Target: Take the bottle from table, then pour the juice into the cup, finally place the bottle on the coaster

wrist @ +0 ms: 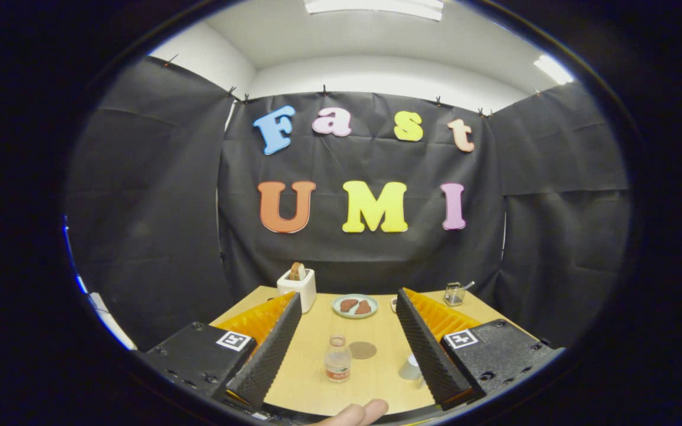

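Wooden table (311, 384) in a black-draped booth, with a fingertip (370, 409) poking in at the near edge. Gripper (347, 305) is spread wide, nothing between the fingers. Bottle (337, 358) stands upright between them, round coaster (363, 349) just beside it, cup (410, 367) against the right finger. Further back: plate (355, 306), toaster (297, 286), small glass jar (454, 293).

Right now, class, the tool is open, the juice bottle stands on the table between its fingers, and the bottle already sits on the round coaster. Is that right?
Not quite. In the gripper view the juice bottle stands on the bare table, with the round coaster beside it and unoccupied. The rest holds: the tool is open, the bottle between its fingers.
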Demonstrator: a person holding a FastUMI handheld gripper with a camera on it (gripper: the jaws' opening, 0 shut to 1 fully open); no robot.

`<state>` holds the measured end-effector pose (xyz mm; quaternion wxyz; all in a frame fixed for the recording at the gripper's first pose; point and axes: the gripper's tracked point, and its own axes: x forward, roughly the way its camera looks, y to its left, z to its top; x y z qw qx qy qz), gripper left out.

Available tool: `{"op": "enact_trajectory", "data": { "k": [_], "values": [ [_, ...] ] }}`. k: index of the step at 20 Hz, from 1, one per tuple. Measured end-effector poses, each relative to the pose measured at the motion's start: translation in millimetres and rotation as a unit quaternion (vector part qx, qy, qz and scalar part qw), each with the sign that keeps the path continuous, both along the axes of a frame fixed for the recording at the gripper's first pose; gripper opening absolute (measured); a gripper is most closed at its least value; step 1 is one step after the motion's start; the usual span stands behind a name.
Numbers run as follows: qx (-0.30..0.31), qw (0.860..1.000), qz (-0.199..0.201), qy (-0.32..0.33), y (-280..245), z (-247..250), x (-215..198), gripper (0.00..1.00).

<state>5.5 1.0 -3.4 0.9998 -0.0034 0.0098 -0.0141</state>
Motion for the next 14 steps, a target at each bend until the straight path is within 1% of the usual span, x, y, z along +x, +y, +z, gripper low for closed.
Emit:
{"op": "enact_trajectory", "data": {
  "k": [5, 7, 10, 14],
  "values": [
    [0.006, 1.0, 0.001, 0.001, 4.4, -5.1, 7.8, 1.0],
    [-0.001, 1.0, -0.002, 0.005, 5.4, -14.7, 12.2, 1.0],
    [-0.003, 1.0, -0.022, 0.012, 4.7, -29.8, 21.2, 1.0],
    [-0.012, 0.999, -0.023, 0.027, 15.8, -58.2, 37.7, 1.0]
  ]
}}
